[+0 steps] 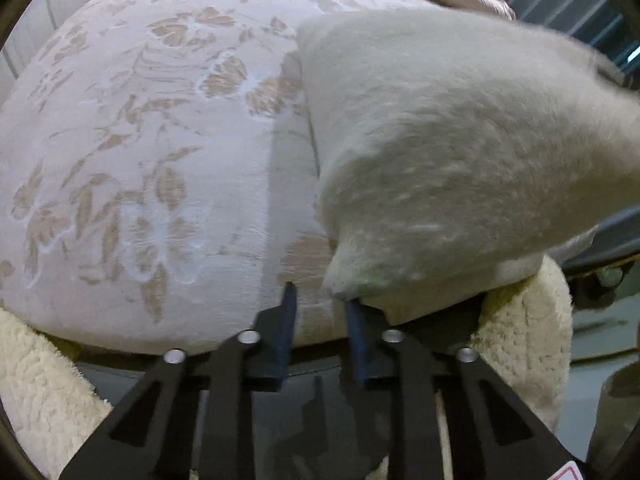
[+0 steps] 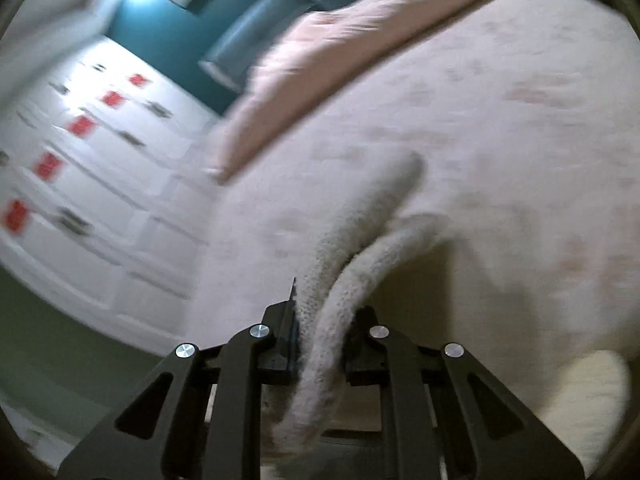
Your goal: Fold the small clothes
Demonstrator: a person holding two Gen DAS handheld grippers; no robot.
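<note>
A cream fleece garment (image 1: pixel 440 160) hangs lifted above the pink floral bedspread (image 1: pixel 140 160), filling the right half of the left wrist view. Its lower corner comes to a point at my left gripper (image 1: pixel 320 296), whose blue pads (image 1: pixel 288 320) stand close together and are shut on that corner. The cloth hides the right pad's tip. In the blurred right wrist view, a thick folded strip of the same garment (image 2: pixel 360 232) runs down between the fingers of my right gripper (image 2: pixel 324 308), which is shut on it, above the bedspread (image 2: pixel 500 120).
Curly cream sherpa fabric lies along the bed's near edge (image 1: pixel 40 380) and at the right (image 1: pixel 528 340). A pink quilt (image 2: pixel 320 60) is bunched at the bed's far end. White cupboard doors with red tags (image 2: pixel 80 128) and a teal wall (image 2: pixel 180 32) stand beyond.
</note>
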